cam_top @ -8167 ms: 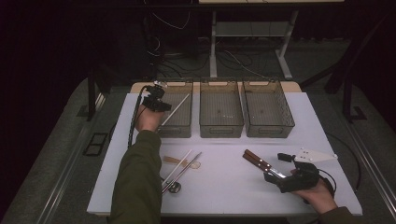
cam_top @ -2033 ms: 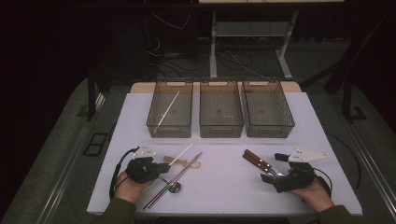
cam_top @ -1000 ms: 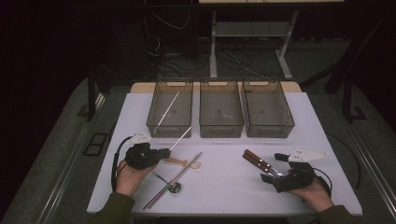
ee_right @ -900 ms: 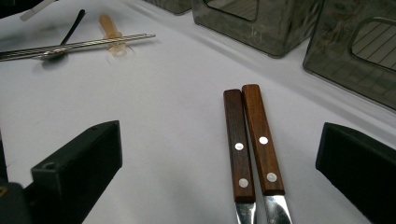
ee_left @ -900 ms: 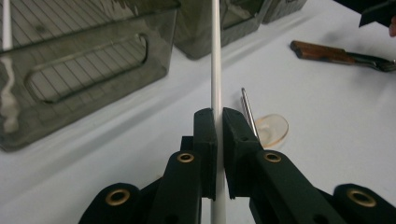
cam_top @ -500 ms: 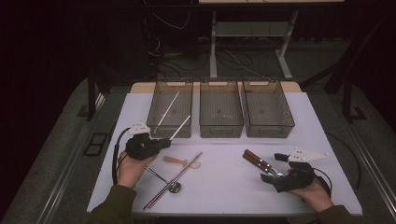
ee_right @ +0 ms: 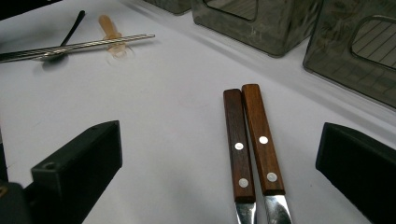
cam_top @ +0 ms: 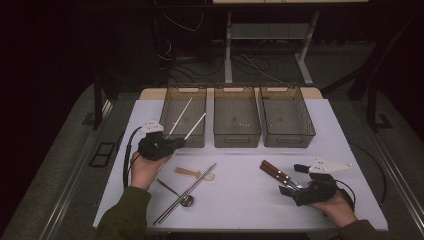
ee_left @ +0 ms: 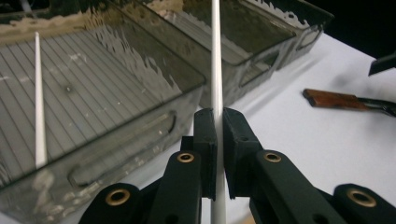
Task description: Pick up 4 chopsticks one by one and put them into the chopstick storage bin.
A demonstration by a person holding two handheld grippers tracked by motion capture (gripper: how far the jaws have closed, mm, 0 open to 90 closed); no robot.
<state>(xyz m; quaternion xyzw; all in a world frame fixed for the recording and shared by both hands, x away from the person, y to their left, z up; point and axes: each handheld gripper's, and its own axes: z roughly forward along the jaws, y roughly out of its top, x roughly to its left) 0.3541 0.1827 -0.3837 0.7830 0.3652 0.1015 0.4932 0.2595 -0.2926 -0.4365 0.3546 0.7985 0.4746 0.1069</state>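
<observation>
The left tool (cam_top: pixel 172 143) is clamping a white chopstick (ee_left: pixel 216 70) between narrow jaws, near the left bin (cam_top: pixel 176 90)'s near wall, its tip angling over that bin, where a second white chopstick (cam_top: pixel 181 114) is already leaning. The right tool (cam_top: pixel 292 189) is resting on the tabletop (cam_top: pixel 240 200) with jaws standing wide around two wooden-handled knives (ee_right: pixel 250 140), gripping nothing. The stick is pinched low on its length, so it could be pivoting in the pads or catching the rim and dropping outside. The left gripper view is revealing that thin pinch; the high view is giving the layout, including metal chopsticks (cam_top: pixel 187 192) and a small spoon (cam_top: pixel 192 173) on the tabletop.
</observation>
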